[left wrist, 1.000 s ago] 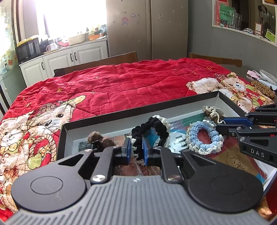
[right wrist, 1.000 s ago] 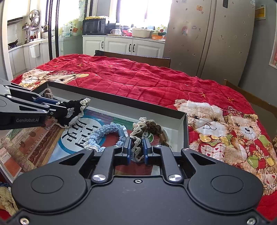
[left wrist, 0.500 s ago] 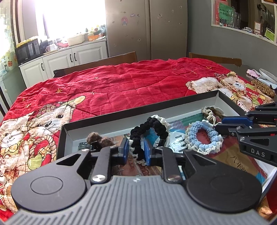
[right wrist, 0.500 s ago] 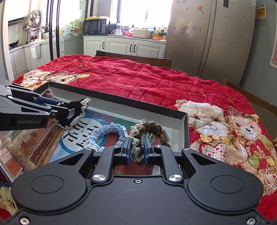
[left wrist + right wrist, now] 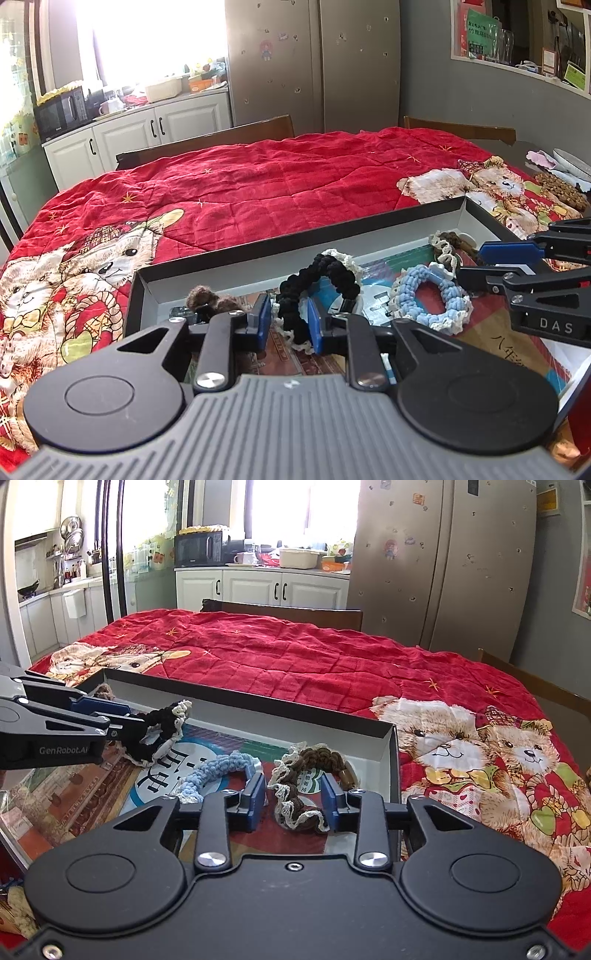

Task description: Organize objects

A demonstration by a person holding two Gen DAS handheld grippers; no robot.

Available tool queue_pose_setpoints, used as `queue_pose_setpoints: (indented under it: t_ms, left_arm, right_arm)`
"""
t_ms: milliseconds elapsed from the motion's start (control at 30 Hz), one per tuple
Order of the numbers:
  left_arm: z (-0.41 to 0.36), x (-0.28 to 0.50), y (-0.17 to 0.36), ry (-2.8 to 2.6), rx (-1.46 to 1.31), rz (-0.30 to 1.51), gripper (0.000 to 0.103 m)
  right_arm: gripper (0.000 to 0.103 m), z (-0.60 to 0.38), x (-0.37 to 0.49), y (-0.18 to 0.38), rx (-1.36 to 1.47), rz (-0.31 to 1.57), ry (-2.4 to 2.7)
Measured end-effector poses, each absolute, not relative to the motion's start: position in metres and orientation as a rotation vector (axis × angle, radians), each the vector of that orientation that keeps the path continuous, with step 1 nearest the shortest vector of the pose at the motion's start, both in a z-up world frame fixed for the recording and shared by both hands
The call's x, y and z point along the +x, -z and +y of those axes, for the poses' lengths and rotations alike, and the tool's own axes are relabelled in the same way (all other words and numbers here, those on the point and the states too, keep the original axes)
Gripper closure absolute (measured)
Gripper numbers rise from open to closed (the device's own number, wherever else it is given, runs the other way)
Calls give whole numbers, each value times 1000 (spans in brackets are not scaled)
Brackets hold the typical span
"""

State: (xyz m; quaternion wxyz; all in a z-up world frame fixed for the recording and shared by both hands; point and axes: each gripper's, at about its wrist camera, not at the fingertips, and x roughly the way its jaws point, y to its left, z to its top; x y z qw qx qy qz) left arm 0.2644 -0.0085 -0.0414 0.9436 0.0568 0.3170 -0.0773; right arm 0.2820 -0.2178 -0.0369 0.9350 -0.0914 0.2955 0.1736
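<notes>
- Left wrist view: my left tongs (image 5: 286, 319) had spread a little since half a second back, when they pinched the black scrunchie (image 5: 314, 280); now the blue pads stood on either side of it with gaps showing, so I judged it let go.
- It lay inside the shallow box (image 5: 332, 236), draped over the printed sheet on its floor, so that piece looked put away.
- Beside it lay the blue scrunchie (image 5: 430, 295), and a brown furry bobble (image 5: 207, 297) sat near the box's left corner.
- My right tongs (image 5: 491, 262) reached in from the right, close over the blue scrunchie; a careless pull-back could snag it.

- Right wrist view: my right tongs (image 5: 293, 799) had likewise opened wide since a moment earlier, when they nipped the brown lace-edged scrunchie (image 5: 306, 775); it rested between the pads, touching neither that I could see.
- It sat in the box's right end (image 5: 391, 753), just beside the blue scrunchie (image 5: 218, 770).
- My left tongs (image 5: 136, 723) came in from the left with the black scrunchie (image 5: 159, 731) at their tips.
- The box stood on the bench, on a red teddy-bear quilt (image 5: 295, 657); the box wall rose close ahead, so I reckoned both tongs must lift clear before moving off.
</notes>
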Motion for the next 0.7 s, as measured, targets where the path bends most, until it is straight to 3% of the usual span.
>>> queue_pose_setpoints:
  t_ms: [200,300,700]
  left_arm:
    - [-9,262,40,160,117,633,58]
    - [-9,260,38,158,121,619,49]
    - [-12,248,30,164,130,569,36]
  right_arm:
    - [67,-220,280,36,-177,586,-353]
    - [65,-222,279,35,-165,578,-354]
    - [61,-227,266,26,-139,550,-357]
